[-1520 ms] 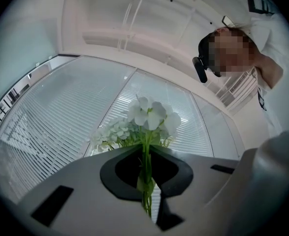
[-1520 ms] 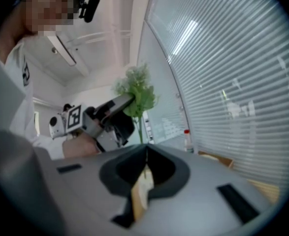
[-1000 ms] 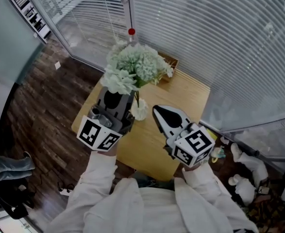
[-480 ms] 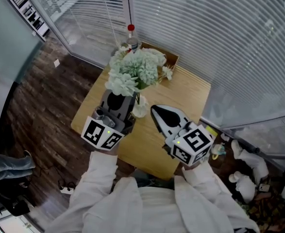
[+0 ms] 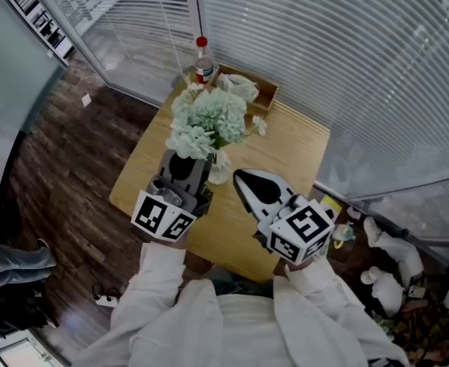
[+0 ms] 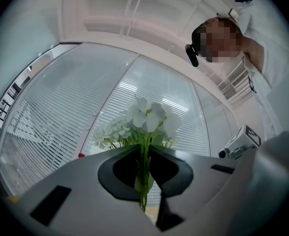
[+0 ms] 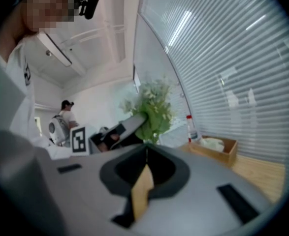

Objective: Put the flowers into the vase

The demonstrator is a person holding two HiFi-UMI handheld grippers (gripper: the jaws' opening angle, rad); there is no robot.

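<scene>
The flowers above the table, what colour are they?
The flowers are pale greenish-white, clearest in the head view.

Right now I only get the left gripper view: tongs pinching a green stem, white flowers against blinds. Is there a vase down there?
Observer: Yes. The head view shows a small white vase on a wooden table, just beneath the flowers.
Operator: Is the other hand doing anything?
Observer: The right tongs are shut with nothing between them.
Operator: Anything else on that table?
Observer: A wooden box holding something white, at the far edge.
</scene>
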